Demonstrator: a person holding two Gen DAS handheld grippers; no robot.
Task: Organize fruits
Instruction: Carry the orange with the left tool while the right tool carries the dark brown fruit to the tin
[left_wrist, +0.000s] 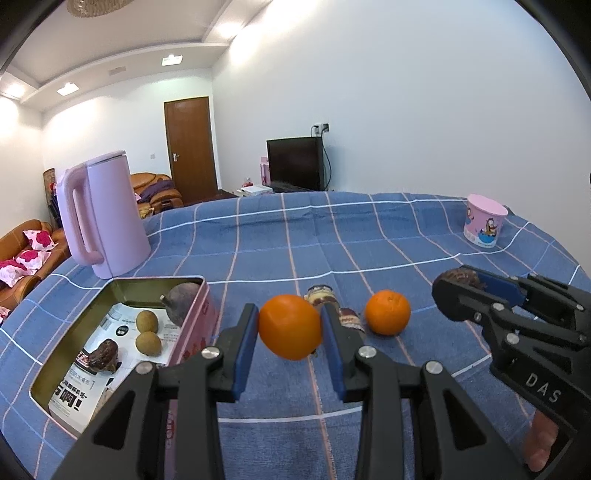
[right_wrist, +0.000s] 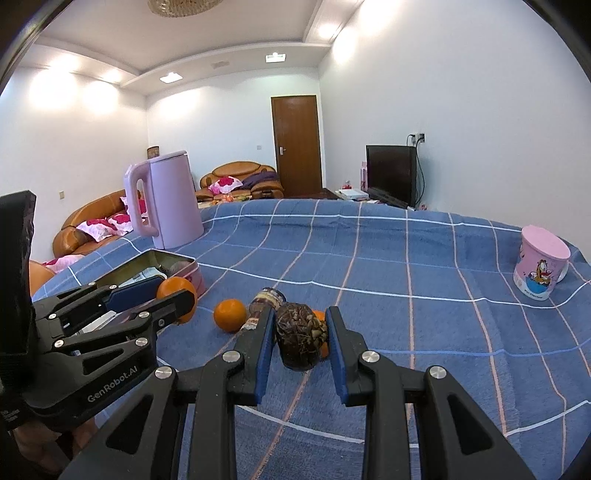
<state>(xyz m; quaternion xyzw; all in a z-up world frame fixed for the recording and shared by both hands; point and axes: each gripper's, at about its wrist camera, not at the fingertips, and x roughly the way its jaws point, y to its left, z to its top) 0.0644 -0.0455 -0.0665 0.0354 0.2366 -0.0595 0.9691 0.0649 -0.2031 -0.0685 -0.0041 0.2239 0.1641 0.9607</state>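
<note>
- We held an orange (left_wrist: 290, 326) in the left gripper (left_wrist: 290, 332), its blue pads pressed to the fruit's two sides and the fruit lifted clear of the blue checked cloth (left_wrist: 369, 236).
- That grip sat across the widest part of the orange, which we judged the sensible hold for a round, smooth thing that would roll out of a shallower pinch.
- The right gripper (right_wrist: 301, 339) held a dark, scaly brown fruit (right_wrist: 300, 338) between narrow fingers, the fruit standing roughly upright between the pads and also off the cloth.
- With both hands loaded and hanging just beside the tin, we took the step in hand to be carrying these two across to it.
- The open pink tin (left_wrist: 195, 314) lay on the cloth to the left, beside the left gripper and in front of the pink kettle (left_wrist: 107, 214).
- Inside it, on printed paper, lay two small greenish-brown round fruits (left_wrist: 147, 332), a dark purple round fruit (left_wrist: 183, 301) against the far wall, and a dark brown lumpy piece (left_wrist: 105, 356) near the front.
- A second orange (left_wrist: 388, 312) and two striped brown items (left_wrist: 332, 302) still lay loose on the cloth, so the sorting looked partly done.
- The pink cartoon cup (left_wrist: 484, 221) stood well apart at the far right; we could not see into it.
</note>
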